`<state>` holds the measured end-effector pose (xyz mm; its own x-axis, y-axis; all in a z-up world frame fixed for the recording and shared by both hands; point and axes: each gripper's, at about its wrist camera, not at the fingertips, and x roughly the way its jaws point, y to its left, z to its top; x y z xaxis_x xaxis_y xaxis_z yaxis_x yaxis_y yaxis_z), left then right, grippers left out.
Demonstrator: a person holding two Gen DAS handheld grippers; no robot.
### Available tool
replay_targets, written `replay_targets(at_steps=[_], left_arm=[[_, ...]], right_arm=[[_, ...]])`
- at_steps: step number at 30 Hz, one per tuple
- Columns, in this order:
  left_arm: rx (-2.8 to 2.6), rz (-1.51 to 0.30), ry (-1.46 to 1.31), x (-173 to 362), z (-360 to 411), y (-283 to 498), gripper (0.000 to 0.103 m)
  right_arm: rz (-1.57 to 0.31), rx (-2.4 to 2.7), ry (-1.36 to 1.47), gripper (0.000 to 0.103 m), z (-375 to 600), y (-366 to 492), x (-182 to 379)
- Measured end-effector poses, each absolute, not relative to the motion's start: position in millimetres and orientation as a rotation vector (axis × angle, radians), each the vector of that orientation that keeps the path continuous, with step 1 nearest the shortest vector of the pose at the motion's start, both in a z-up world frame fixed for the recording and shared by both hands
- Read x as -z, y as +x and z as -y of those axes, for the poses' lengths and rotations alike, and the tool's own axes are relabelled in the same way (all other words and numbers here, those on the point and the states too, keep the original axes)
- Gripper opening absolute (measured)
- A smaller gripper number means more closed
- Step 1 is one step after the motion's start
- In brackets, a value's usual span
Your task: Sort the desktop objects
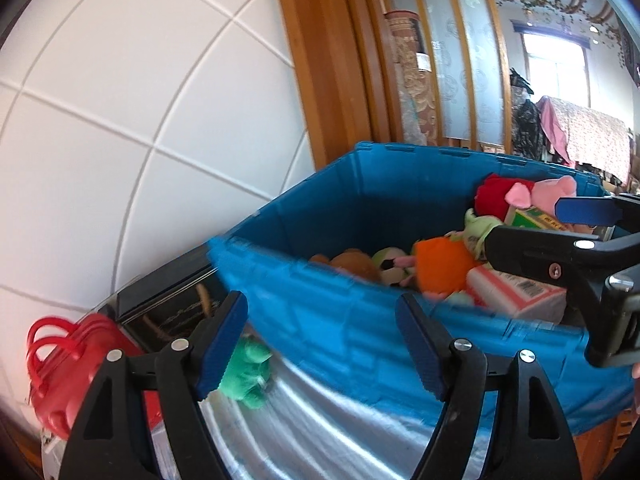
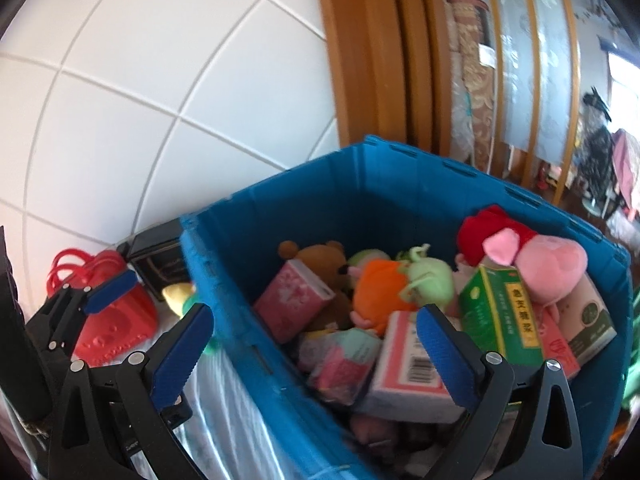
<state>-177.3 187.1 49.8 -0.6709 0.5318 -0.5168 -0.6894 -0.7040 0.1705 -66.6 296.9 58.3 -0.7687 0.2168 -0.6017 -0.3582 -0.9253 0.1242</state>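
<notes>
Nearest the left camera, the left tongs [image 1: 320, 344] stood apart with nothing between their blue pads, hanging over the silvery desk [image 1: 320, 432] just short of the blue crate [image 1: 332, 320]. A small green plush toy [image 1: 246, 372] lay on the desk right beside the left pad, its shape too blurred to tell which way it pointed.

Over on the right, the right tongs [image 2: 316, 352] were also wide apart and empty, poised above the crate's near rim and looking down into it. Inside, a jumble: a white and pink box [image 2: 404, 364] lay nearest, its long axis running away from the camera; a pink box [image 2: 294, 304] leaned tilted against a brown teddy bear [image 2: 320, 256]; an orange plush [image 2: 380, 288] sat mid-crate beside a pale green plush [image 2: 426, 276]. A green carton [image 2: 500, 312] stood roughly upright at the right, with a pink pig plush [image 2: 548, 264] on top and a red plush [image 2: 480, 228] behind.

Left of the crate, a red bag [image 2: 116, 320] and a black box [image 2: 160, 256] sat against the white tiled wall [image 2: 140, 80].
</notes>
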Motion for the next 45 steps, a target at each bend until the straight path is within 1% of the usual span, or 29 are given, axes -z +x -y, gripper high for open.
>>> replay_targets(at_steps=[9, 16, 23, 31, 32, 33, 34, 36, 38, 39, 40, 41, 42, 43, 45], left_arm=[[-2.447, -0.422, -0.625, -31.5, -103.6, -199.1, 0.079], [-2.537, -0.402, -0.714, -0.2, -42.0, -241.3, 0.079], [-2.544, -0.41, -0.851, 61.4, -9.6, -293.4, 0.079], [-2.497, -0.377, -1.054, 156.8, 6.8, -362.3, 0.079], [-2.492, -0.373, -1.072, 167.3, 6.9, -370.7, 0.079], [-2.487, -0.371, -1.088, 177.7, 6.5, -379.2, 0.079], [-2.482, -0.372, -1.095, 184.9, 5.3, -385.4, 0.079], [-2.467, -0.372, -1.109, 201.9, 2.0, -398.3, 0.079], [-2.44, -0.365, -1.119, 215.5, -2.7, -409.2, 0.079], [-2.429, -0.366, -1.121, 221.5, -6.1, -414.3, 0.079], [-2.419, -0.368, -1.122, 226.2, -9.3, -417.9, 0.079], [-2.41, -0.37, -1.123, 230.3, -12.5, -421.2, 0.079], [-2.401, -0.373, -1.124, 233.8, -16.0, -423.9, 0.079], [-2.395, -0.375, -1.124, 235.8, -18.6, -425.2, 0.079], [-2.391, -0.376, -1.122, 237.3, -22.2, -425.6, 0.079]], right_arm=[[-0.294, -2.758, -0.825, 0.103, -234.8, -80.3, -44.8], [-0.317, -2.827, -0.889, 0.103, -188.6, -115.0, -5.6], [-0.403, -2.836, -0.997, 0.103, -156.8, -165.6, 53.7], [-0.394, -2.731, -1.261, 0.103, -128.5, -252.1, 153.2], [-0.386, -2.718, -1.287, 0.101, -127.0, -261.4, 163.6], [-0.382, -2.706, -1.314, 0.094, -126.1, -270.4, 173.9], [-0.38, -2.689, -1.348, 0.082, -124.8, -283.7, 190.1], [-0.389, -2.659, -1.399, 0.07, -125.5, -298.9, 211.4], [-0.405, -2.626, -1.435, 0.069, -128.8, -313.8, 234.5], [-0.412, -2.619, -1.442, 0.061, -130.9, -317.2, 242.7], [-0.423, -2.613, -1.457, 0.044, -133.9, -324.2, 254.3], [-0.431, -2.61, -1.466, 0.035, -135.9, -328.5, 260.7], [-0.453, -2.62, -1.477, 0.033, -138.2, -332.9, 266.7], [-0.468, -2.634, -1.477, 0.032, -139.7, -335.6, 270.1], [-0.452, -2.674, -1.465, 0.03, -140.1, -336.7, 271.1]])
